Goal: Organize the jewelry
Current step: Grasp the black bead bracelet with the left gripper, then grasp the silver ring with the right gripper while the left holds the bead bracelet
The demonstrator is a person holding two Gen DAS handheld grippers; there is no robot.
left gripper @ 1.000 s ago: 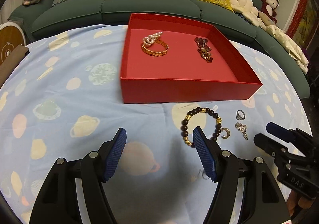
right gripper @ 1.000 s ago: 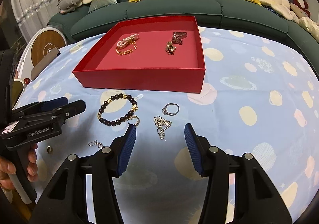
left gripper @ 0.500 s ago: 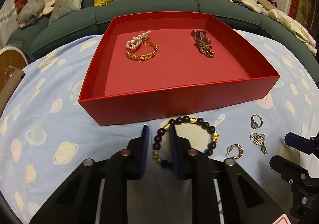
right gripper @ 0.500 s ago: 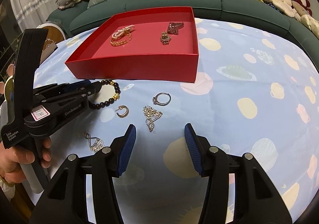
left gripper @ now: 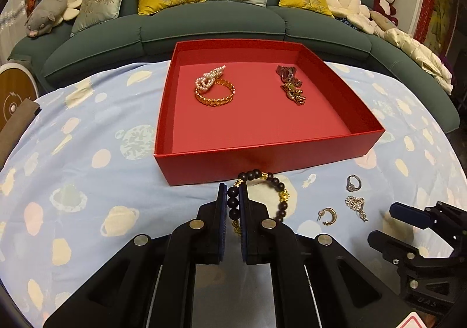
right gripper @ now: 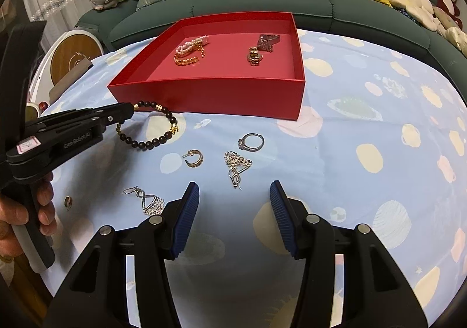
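Pale blue cloth printed with planets covers the desk (right gripper: 350, 112), and on it, just in front of a red tray (left gripper: 262, 158), lies a dark beaded bracelet (left gripper: 280, 196) with a few gold beads. One side of that bracelet sits between the blue pads of the left claw (left gripper: 233, 196), which are pressed together on the beads; the right wrist view shows the same claw (right gripper: 128, 109) reaching in from the left with a hand (right gripper: 26, 211) wrapped around its handle, and the rest of the bracelet (right gripper: 151, 141) draped on the cloth. Just beside the bracelet are a small gold hoop earring (right gripper: 194, 158), a silver ring with a stone (right gripper: 251, 142) and a tangled silver chain piece (right gripper: 237, 166), each apart from the others. Nearer the right claw's left finger lies a silver filigree earring (right gripper: 146, 198), and a tiny ring-like piece (right gripper: 68, 201) rests close to the hand. The right claw (right gripper: 235, 217) hovers above bare cloth with its pads spread and nothing between them. Inside the tray a pearl strand (left gripper: 208, 81) overlaps a gold chain bangle (left gripper: 216, 94) on the left, while a gold watch (left gripper: 294, 94) and a dark link watch (left gripper: 287, 74) lie on the right. Behind the desk curves a green sofa (left gripper: 210, 24) with yellow and grey cushions and plush toys.
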